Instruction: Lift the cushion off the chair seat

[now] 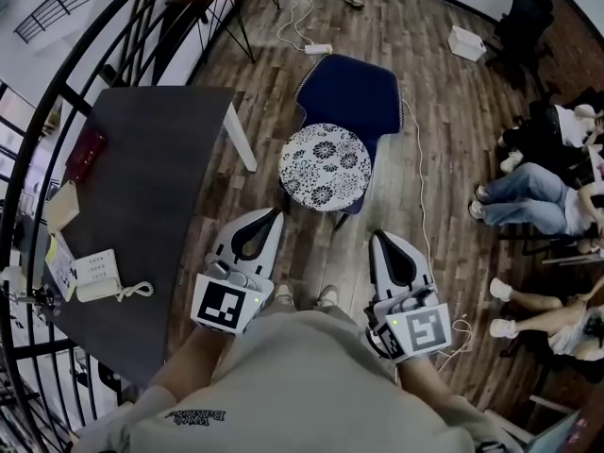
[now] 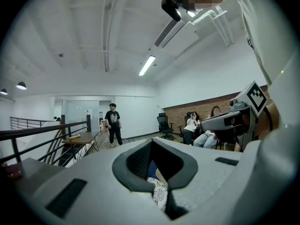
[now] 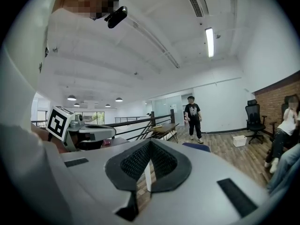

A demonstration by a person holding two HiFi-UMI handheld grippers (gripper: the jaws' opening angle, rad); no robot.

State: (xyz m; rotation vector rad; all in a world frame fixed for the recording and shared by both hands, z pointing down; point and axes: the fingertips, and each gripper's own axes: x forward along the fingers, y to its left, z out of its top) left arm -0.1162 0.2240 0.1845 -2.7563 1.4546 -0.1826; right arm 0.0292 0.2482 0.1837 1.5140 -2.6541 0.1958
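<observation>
A round white cushion [image 1: 326,166] with a dark floral print lies on the seat of a blue chair [image 1: 357,91], ahead of me on the wood floor. Both grippers are held level near my waist, short of the chair and touching nothing. My left gripper [image 1: 276,213] is shut and empty, its tips pointing at the cushion's near left edge. My right gripper [image 1: 381,237] is also shut and empty, to the right of the cushion. In the left gripper view a patch of the cushion [image 2: 159,192] shows through the gap behind the closed jaws of the left gripper [image 2: 152,142]. The right gripper view shows the right gripper [image 3: 150,142] and the chair's blue edge [image 3: 197,146].
A dark table [image 1: 142,196] stands at the left with a desk phone [image 1: 99,276] and a red item [image 1: 85,154]; a black railing curves round it. People sit at the right [image 1: 533,196]. A power strip [image 1: 318,48], a cable and a white box [image 1: 467,42] lie beyond the chair.
</observation>
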